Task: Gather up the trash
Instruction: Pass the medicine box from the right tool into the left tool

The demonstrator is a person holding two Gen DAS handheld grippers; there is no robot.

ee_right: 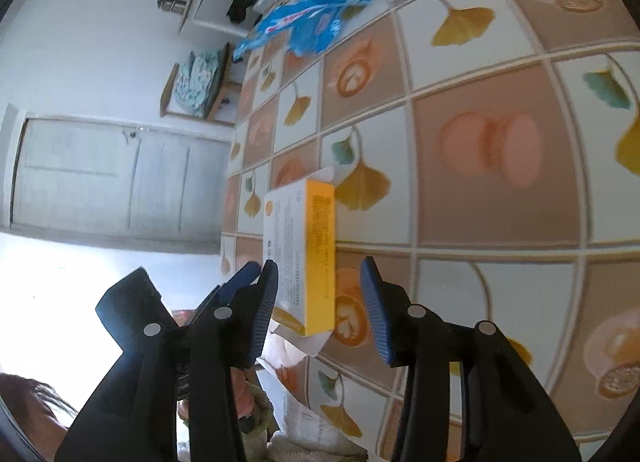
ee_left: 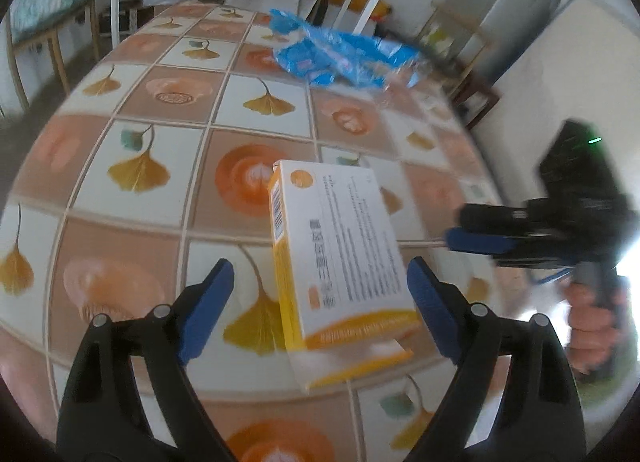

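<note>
**Box lying between both sets of jaws, neither closing on it**

Yellow-and-white carton (ee_left: 340, 258) is lying flat on the tiled tablecloth (ee_left: 160, 142), printed white face up, yellow side panel showing a barcode. One end flap is hanging open at the near end in the left wrist view. In the right wrist view the same carton (ee_right: 304, 254) is sitting near the table's edge, yellow long side facing the camera.

Left gripper (ee_left: 320, 306) is standing with jaws wide, blue pads either side of the carton. Left pad is well clear of it; right pad is just beside the carton's edge, contact not clear through the blur.

Right gripper (ee_right: 320, 302) is holding its jaws partly open around the carton's near end. A gap is showing between the right-hand pad and the yellow side; the left-hand pad is lying close against the white face, touching or not I cannot tell. From the left wrist view the right gripper (ee_left: 476, 240) is coming in from the side, a hand (ee_left: 592, 326) wrapping its handle.

Crumpled blue plastic wrapper (ee_left: 344, 54) is sitting at the far end of the table, well apart from the carton.
</note>
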